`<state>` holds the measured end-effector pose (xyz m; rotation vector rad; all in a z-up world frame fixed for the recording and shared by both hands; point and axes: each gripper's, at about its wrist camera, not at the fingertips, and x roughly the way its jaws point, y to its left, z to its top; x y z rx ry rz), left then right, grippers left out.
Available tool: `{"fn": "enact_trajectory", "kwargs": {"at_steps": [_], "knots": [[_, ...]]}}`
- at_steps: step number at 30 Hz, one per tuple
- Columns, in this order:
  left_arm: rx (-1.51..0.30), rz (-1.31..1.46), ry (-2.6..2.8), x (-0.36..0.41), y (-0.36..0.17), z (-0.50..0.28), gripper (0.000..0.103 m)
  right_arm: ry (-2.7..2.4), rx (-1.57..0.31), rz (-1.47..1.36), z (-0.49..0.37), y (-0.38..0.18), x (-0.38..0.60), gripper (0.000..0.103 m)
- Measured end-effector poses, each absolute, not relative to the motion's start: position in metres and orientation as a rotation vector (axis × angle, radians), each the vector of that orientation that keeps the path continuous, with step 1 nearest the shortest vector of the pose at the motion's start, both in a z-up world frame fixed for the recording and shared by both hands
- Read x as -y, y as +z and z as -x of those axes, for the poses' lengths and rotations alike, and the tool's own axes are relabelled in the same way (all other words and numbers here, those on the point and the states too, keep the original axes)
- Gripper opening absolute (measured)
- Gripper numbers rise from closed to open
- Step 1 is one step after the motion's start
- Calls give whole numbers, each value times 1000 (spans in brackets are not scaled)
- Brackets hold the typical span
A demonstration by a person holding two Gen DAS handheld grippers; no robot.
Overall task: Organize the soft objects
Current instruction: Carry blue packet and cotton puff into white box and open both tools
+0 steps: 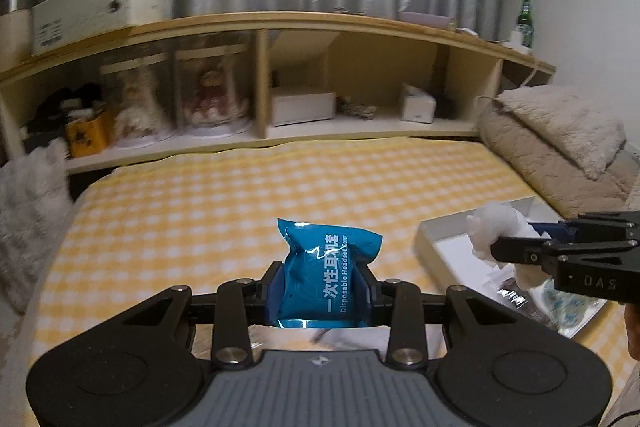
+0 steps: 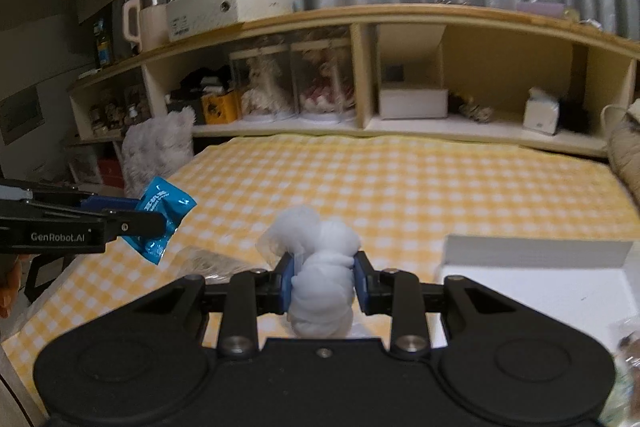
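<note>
Between left claw (image 1: pixel 320 287) fingers, blue packet (image 1: pixel 330 267)

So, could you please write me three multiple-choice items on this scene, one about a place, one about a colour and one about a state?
1. Where is the white tray?
A. on the bed, on the right gripper's side
B. on the shelf
C. on the pillow

2. What colour is the packet in the left gripper?
A. red
B. blue
C. green

3. What state is the right gripper in?
A. open and empty
B. shut on a bottle
C. shut on the white soft bundle

Answers:
1 A, the tray lies on the checked bedspread beneath that gripper.
2 B, the foil wrapper is blue.
3 C, both fingers press the bundle's sides.
</note>
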<state>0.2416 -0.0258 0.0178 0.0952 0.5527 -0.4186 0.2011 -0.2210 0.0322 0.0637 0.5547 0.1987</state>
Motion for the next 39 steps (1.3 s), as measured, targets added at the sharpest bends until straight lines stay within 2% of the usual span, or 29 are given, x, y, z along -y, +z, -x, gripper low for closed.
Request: {"fn": "enact_trajectory", "kwargs": {"at_steps": [9, 20, 29, 39], "knots": [[-566, -68, -531, 110, 6, -259, 38, 75, -546, -96, -202, 31, 303, 32], [-650, -89, -622, 201, -37, -278, 39, -58, -596, -176, -219, -1, 374, 32], [-714, -185, -639, 241, -76, -288, 39, -134, -707, -247, -237, -41, 415, 32], [-722, -218, -636, 246, -89, -299, 40, -154, -749, -286, -254, -61, 424, 32]]}}
